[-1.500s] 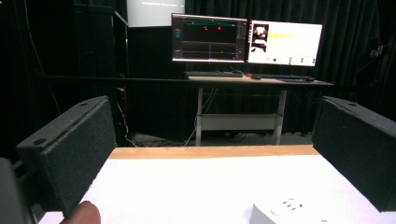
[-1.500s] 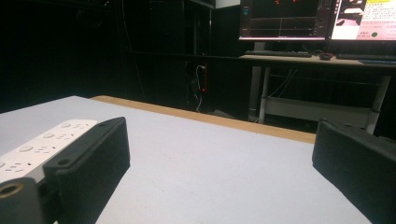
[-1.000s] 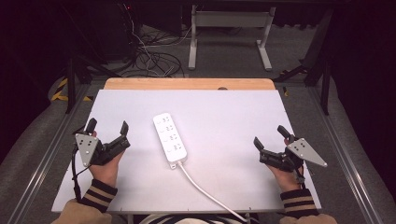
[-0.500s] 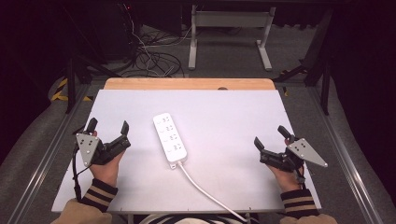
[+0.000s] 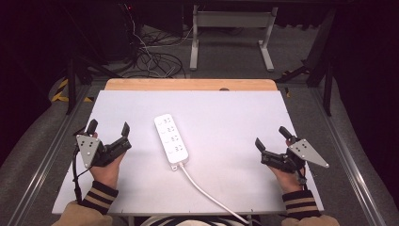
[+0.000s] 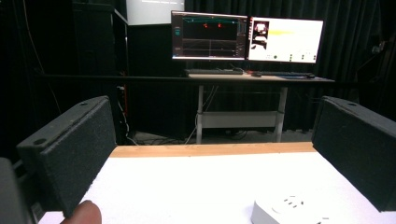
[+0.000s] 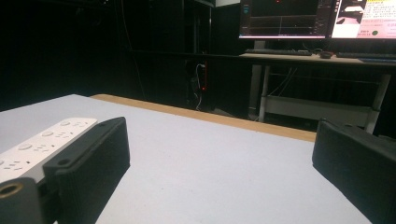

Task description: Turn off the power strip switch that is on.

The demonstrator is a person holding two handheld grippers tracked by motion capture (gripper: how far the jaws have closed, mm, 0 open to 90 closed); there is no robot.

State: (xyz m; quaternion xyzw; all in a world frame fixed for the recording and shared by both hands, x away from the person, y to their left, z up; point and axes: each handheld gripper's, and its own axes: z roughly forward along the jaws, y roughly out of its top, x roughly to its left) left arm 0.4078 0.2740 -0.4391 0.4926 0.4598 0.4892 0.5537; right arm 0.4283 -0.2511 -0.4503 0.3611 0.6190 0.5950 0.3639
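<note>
No legible writing, power strip (image 5: 171, 140)

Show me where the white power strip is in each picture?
High view: the white power strip lies mid-table between the two grippers, its cord running toward the person.
Left gripper view: its end peeks in at the bottom, right of centre.
Right gripper view: it lies at the left edge, behind the near jaw.
Shared landmark: the table's wooden far edge.
</note>
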